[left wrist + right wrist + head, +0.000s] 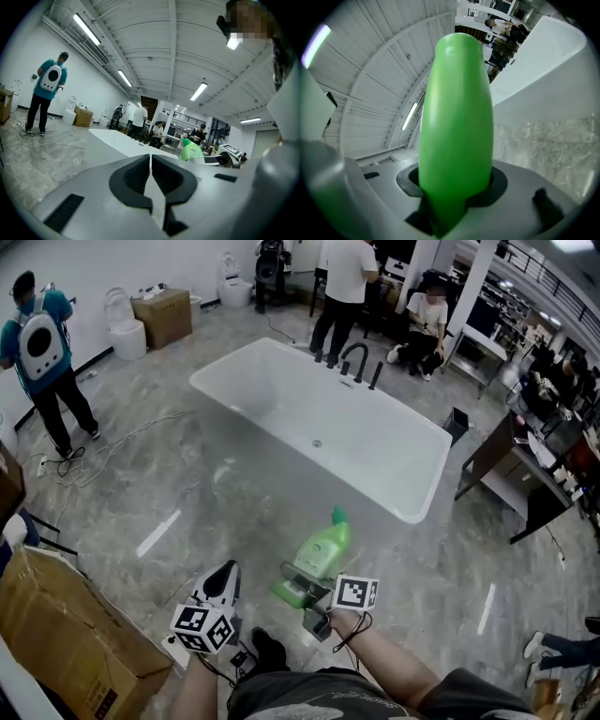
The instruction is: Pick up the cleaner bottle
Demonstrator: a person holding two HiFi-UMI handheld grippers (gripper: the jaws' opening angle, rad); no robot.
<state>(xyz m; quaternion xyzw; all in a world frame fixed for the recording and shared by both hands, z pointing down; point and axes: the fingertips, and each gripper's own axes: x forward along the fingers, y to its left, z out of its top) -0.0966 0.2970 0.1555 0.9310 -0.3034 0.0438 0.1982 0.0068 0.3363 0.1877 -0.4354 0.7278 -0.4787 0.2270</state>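
The green cleaner bottle hangs in the air in front of me, cap end pointing toward the white bathtub. My right gripper is shut on the bottle's lower end. In the right gripper view the bottle fills the middle, wedged between the dark pads of the right gripper. My left gripper floats to the left of the bottle, apart from it, shut and holding nothing. In the left gripper view the left gripper has its pads meeting, with the bottle off to the right.
The bathtub's near wall is just ahead. A cardboard box stands at my lower left. A person with a backpack is at the left with cables on the floor. More people stand behind the tub. Desks line the right.
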